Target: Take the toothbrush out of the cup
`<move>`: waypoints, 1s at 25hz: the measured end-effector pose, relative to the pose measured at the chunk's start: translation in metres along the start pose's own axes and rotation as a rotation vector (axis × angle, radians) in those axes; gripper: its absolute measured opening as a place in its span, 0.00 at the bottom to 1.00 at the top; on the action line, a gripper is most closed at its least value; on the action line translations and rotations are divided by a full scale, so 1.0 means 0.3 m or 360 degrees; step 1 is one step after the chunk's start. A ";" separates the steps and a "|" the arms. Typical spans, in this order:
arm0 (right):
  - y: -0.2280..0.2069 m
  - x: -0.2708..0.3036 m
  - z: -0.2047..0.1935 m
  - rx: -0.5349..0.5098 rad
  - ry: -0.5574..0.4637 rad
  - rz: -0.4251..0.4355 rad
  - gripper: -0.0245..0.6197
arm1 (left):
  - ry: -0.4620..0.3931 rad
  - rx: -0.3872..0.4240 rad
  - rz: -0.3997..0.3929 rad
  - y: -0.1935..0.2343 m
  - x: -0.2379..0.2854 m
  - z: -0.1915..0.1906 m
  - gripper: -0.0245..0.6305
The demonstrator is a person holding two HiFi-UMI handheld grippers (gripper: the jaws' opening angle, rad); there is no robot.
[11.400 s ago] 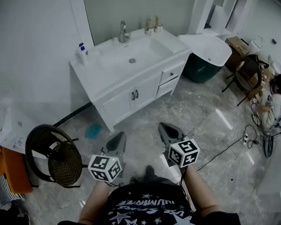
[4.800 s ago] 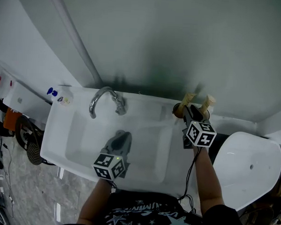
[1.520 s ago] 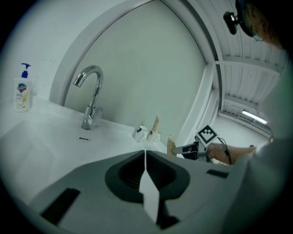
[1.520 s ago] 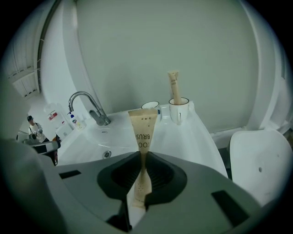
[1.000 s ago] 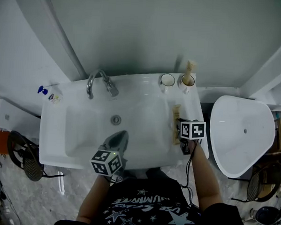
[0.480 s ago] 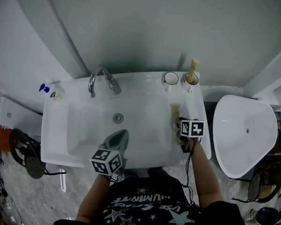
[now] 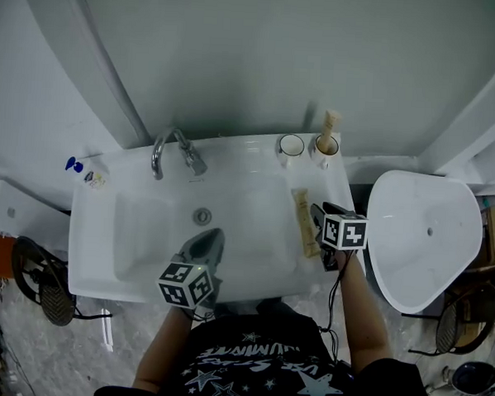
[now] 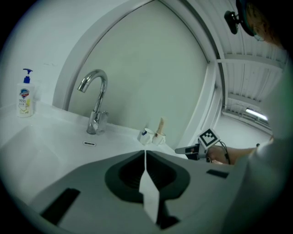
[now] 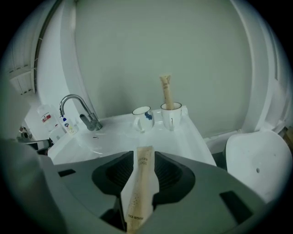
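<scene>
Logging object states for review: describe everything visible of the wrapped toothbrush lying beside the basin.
The wrapped toothbrush is a long, slim packet, tan and paper-like, with small dark print. It lies flat on the white counter, right of the basin. The right claw has jaws that have just opened and frame it without pressing.

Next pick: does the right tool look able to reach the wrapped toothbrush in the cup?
Probably yes: right tool, jaws just opened around a tan packet, faces that toothbrush across bare white counter.

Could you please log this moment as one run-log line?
right hand-held gripper: jaws just opened, wrapped toothbrush between them | left hand-held gripper: shut, empty | cup: other toothbrush inside
</scene>
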State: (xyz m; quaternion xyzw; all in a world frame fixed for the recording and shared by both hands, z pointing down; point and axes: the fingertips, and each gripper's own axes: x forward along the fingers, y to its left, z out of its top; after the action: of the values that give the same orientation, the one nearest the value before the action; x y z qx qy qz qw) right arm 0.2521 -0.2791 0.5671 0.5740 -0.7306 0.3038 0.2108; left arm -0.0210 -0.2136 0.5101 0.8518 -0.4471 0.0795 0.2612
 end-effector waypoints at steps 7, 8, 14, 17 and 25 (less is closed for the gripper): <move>-0.077 -0.067 0.179 -0.0059 -0.0231 -0.0037 0.27 | -0.0019 0.0034 -0.0010 -0.048 0.039 0.021 0.07; -0.092 -0.064 0.203 -0.0055 -0.0248 -0.0043 0.27 | -0.0019 0.0050 -0.0007 -0.050 0.048 0.028 0.07; -0.157 -0.024 0.352 -0.0087 -0.0352 -0.0046 0.27 | -0.0077 0.0036 0.0071 -0.040 0.081 0.073 0.07; -0.170 0.013 0.419 -0.0140 -0.0382 -0.0032 0.26 | -0.0095 -0.0006 0.0110 -0.034 0.104 0.084 0.07; -0.213 0.137 0.524 -0.0225 -0.0420 -0.0022 0.22 | -0.0114 -0.0068 0.0184 -0.015 0.189 0.107 0.07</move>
State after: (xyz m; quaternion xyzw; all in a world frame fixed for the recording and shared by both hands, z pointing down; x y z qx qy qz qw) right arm 0.3098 -0.4261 0.4929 0.5977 -0.7676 0.1721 0.1550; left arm 0.0127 -0.2690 0.5020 0.8211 -0.5061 0.0544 0.2580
